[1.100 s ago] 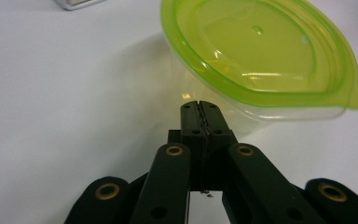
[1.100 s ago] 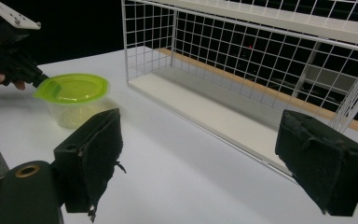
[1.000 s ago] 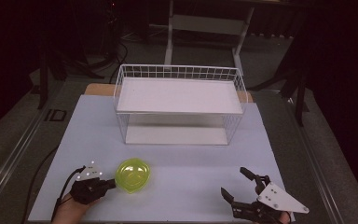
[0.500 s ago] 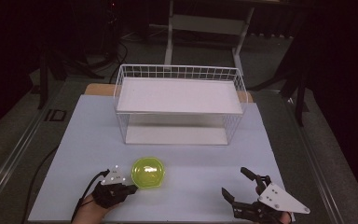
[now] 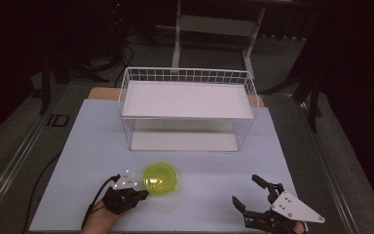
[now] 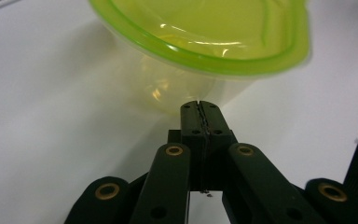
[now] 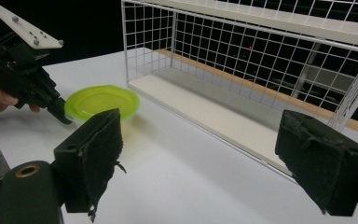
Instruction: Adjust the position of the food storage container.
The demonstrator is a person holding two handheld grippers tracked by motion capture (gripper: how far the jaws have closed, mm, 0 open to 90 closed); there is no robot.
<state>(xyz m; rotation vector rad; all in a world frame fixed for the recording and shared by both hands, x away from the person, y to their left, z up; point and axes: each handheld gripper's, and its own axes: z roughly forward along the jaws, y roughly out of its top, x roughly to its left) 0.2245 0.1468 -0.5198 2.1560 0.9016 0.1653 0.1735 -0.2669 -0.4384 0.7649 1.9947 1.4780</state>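
A lime-green plastic bowl [image 5: 160, 178] sits on the white worktop [image 5: 78, 146], now nearer the middle than a second ago, when it lay further left. The left tongs [image 5: 143, 194] have travelled with it; their jaws are pressed together, tips touching the bowl's side wall just under the rim. The right tongs [image 5: 246, 192] have not moved and stand spread wide, holding nothing, near the front right corner. A white wire rack [image 5: 187, 109] stands behind the bowl, with a bare strip of worktop between them. Open surface lies between bowl and right tongs. The left hand [image 5: 100, 222] is at the front edge.
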